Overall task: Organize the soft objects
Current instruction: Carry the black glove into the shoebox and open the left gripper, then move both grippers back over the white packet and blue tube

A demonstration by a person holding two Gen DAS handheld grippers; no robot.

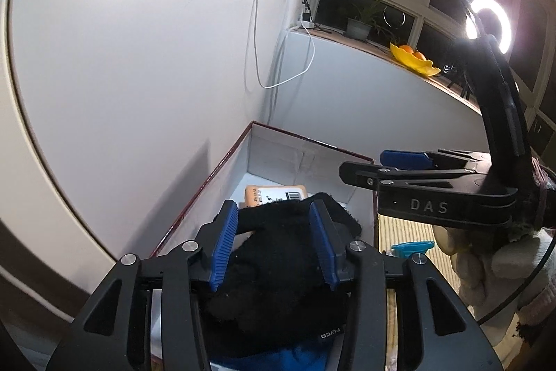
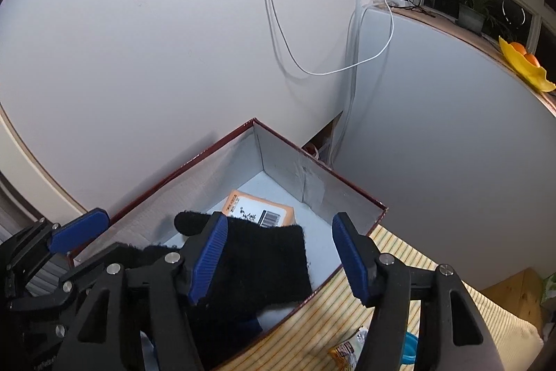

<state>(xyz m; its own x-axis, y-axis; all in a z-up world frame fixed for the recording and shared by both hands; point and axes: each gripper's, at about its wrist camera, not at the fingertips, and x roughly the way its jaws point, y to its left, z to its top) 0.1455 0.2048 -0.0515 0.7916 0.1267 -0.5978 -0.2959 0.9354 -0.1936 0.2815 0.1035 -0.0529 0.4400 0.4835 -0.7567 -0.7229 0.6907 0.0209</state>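
A black fuzzy cloth lies in a white-lined box with a dark red rim, partly over a blue cloth. An orange packet lies flat on the box floor behind it. My left gripper stands open just above the black cloth, its blue pads apart and not pressing it. My right gripper is open too, over the box's right side. Its left finger overlaps the cloth's edge and its right finger is clear of it.
The box stands in a corner against white walls, on a yellow striped mat. A teal object and a snack packet lie on the mat. A gloved hand holds the right gripper. White cables hang down the wall.
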